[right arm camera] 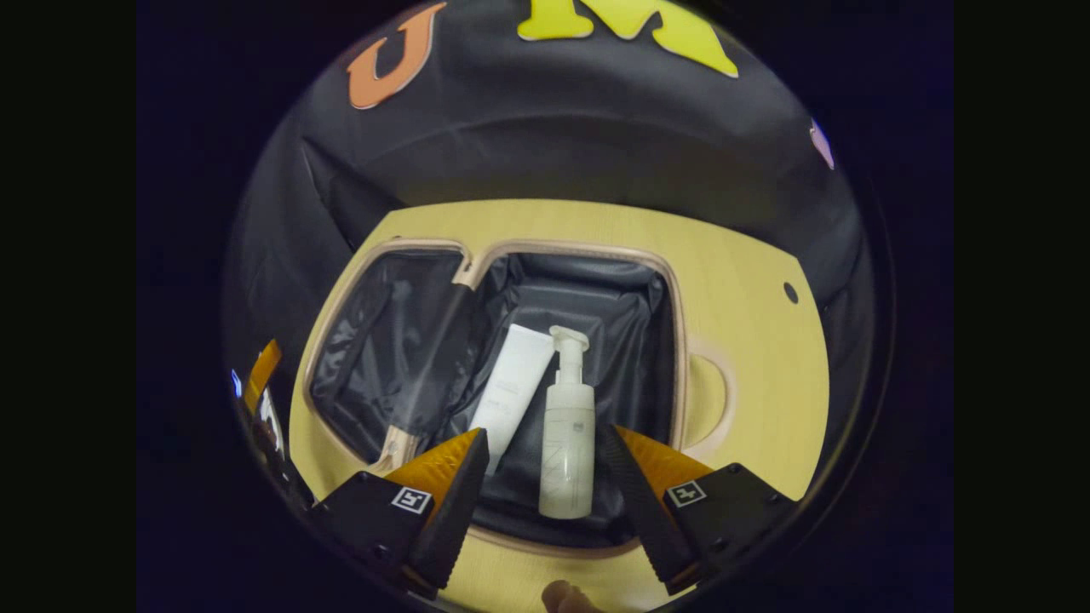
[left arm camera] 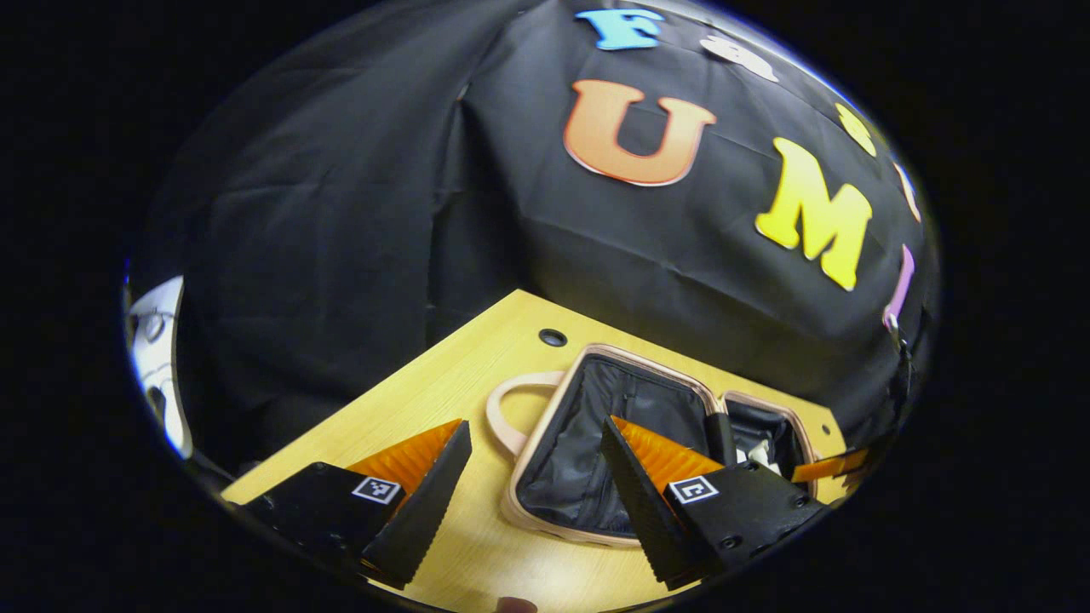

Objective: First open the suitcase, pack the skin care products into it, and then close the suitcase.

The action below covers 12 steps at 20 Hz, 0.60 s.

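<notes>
A pink suitcase [right arm camera: 677,340] lies open flat on the wooden table [right arm camera: 749,281], both black-lined halves facing up. In the right gripper view a white pump bottle [right arm camera: 569,434] and a white tube [right arm camera: 513,387] lie side by side in its right half. My right gripper [right arm camera: 545,481] hovers open just above the near rim, the bottle's base between its fingers but untouched. In the left gripper view the suitcase [left arm camera: 545,426] shows from its other side, handle [left arm camera: 504,409] toward me. My left gripper [left arm camera: 535,477] is open above the near half's edge. The other gripper [left arm camera: 839,464] peeks in at far right.
Black cloth walls close the booth behind the table. A round cable hole [left arm camera: 553,337] sits near the table's far edge, another cable hole [right arm camera: 791,292] right of the suitcase. Bare wood [left arm camera: 409,400] lies left of the suitcase. White equipment [left arm camera: 157,358] stands at far left.
</notes>
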Each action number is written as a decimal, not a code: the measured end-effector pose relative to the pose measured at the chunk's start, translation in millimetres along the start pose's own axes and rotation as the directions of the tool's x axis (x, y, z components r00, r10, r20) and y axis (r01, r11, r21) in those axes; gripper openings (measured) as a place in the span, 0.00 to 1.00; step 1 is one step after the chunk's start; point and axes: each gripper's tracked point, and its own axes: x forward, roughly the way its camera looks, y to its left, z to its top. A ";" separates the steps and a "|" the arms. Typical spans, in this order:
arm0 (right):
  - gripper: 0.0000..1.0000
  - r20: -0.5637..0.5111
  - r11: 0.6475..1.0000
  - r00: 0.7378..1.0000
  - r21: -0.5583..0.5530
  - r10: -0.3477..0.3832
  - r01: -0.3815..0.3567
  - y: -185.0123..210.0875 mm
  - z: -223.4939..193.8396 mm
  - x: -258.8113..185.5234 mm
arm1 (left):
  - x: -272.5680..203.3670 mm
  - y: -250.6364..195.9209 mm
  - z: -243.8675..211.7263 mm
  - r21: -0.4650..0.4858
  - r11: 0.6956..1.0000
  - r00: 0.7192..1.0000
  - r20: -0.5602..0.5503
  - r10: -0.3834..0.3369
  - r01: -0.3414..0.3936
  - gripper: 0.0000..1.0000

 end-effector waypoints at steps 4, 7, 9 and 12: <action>0.81 0.037 0.999 0.999 -0.052 0.003 -0.001 -6.1 -12.1 -54.6 | 32.5 26.2 -9.7 -0.276 0.961 0.999 -0.043 0.019 -0.030 0.98; 0.81 0.062 0.999 0.998 -0.046 0.002 0.001 -14.0 -20.8 -93.2 | 63.3 33.2 -29.9 -0.475 0.880 0.993 -0.111 -0.044 -0.014 0.99; 0.81 0.083 1.000 0.996 -0.029 0.006 -0.003 -19.5 -22.1 -114.1 | 82.5 31.4 -33.2 -0.578 0.816 0.989 -0.117 -0.087 0.004 0.98; 0.81 0.123 1.000 0.992 -0.005 -0.007 0.008 -30.2 -21.1 -140.4 | 98.7 29.1 -41.4 -0.624 0.781 0.981 -0.135 -0.137 0.023 0.95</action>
